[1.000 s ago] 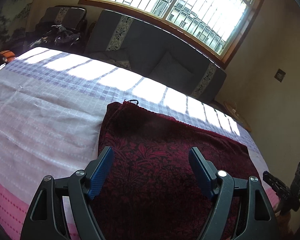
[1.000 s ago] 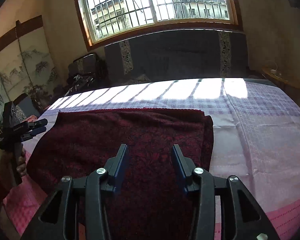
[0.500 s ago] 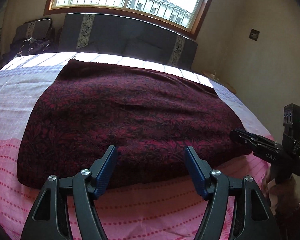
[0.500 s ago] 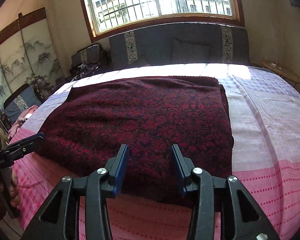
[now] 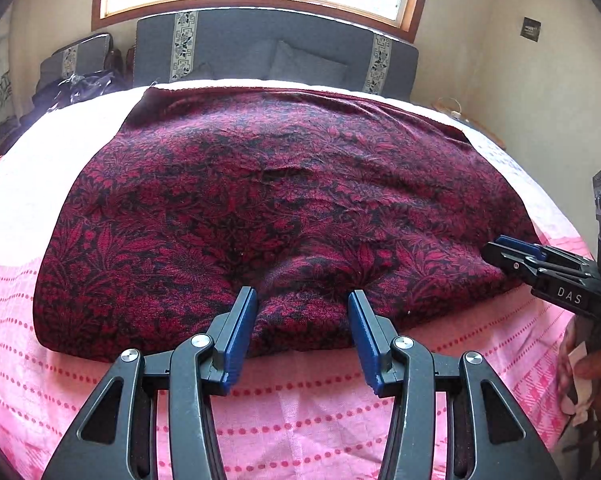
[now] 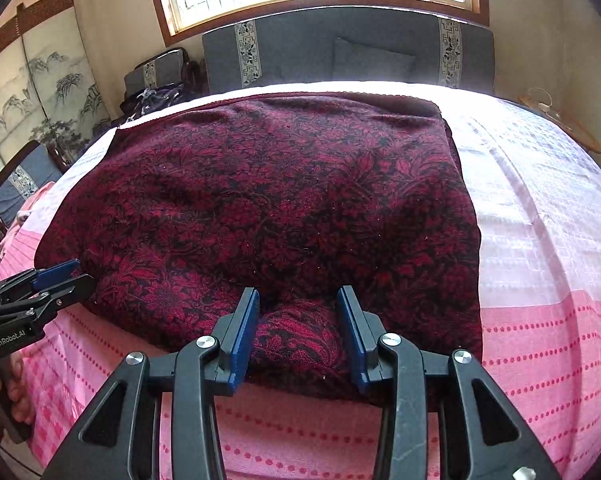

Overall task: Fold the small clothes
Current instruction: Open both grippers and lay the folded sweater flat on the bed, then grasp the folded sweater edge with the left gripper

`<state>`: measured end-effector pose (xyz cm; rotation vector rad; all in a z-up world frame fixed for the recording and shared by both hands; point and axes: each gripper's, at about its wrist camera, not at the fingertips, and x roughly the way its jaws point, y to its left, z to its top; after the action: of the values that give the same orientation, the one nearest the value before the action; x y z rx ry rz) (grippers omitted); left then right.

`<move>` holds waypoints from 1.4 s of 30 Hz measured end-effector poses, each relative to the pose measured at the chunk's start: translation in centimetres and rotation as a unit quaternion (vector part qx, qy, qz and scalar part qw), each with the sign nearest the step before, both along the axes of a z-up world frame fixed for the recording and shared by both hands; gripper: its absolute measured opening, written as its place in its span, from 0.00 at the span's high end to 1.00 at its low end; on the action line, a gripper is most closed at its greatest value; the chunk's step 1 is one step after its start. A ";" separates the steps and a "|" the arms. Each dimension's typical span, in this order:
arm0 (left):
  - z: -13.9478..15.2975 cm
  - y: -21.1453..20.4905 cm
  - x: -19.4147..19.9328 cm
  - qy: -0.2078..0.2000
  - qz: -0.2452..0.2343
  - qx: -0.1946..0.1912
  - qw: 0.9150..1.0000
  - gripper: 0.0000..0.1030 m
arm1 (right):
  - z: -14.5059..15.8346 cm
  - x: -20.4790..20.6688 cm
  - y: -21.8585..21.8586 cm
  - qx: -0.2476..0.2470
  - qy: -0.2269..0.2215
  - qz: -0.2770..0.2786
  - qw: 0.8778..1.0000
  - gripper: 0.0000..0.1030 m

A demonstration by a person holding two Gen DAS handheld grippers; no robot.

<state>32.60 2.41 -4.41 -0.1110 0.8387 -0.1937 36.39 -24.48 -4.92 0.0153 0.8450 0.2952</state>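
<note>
A dark red cloth with a black floral pattern (image 5: 284,200) lies spread flat on the bed; it also shows in the right wrist view (image 6: 268,208). My left gripper (image 5: 302,300) is open at the cloth's near edge, with a bulge of cloth pushed up between its blue pads. My right gripper (image 6: 297,298) is open at the same near edge further right, also with a hump of cloth between its pads. Each gripper shows in the other's view: the right one at the cloth's right corner (image 5: 540,264), the left one at its left corner (image 6: 40,284).
The bed has a pink dotted sheet (image 5: 308,408) at the near end and a pale checked one (image 6: 540,200) further back. A grey headboard with a cushion (image 5: 276,48) stands under a window. A painted screen (image 6: 40,92) is at left, a small side table (image 6: 560,124) at right.
Both grippers have pulled back from over the cloth to its near edge and lowered onto it. The cloth now bunches up between the jaws of each.
</note>
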 end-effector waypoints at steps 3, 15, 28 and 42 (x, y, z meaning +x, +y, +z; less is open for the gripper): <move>-0.1 -0.1 0.1 -0.001 0.001 0.007 1.000 0.53 | -0.1 0.1 -0.4 0.011 0.002 0.002 1.000 0.62; -0.1 -0.4 0.0 -0.004 0.004 0.024 1.000 0.52 | 0.0 0.3 0.8 -0.008 0.001 0.026 1.000 0.40; 0.8 0.6 -0.9 -0.025 -0.029 0.044 0.998 0.52 | 0.0 0.4 1.6 -0.023 0.001 0.035 0.999 0.29; 4.8 6.1 2.6 -0.047 -0.018 0.114 0.992 0.52 | -0.3 0.5 2.1 -0.017 0.002 0.040 0.999 0.24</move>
<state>35.24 8.55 0.35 0.1271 0.7642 -0.1346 36.86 -22.35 -5.19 -0.0505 0.8549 0.3563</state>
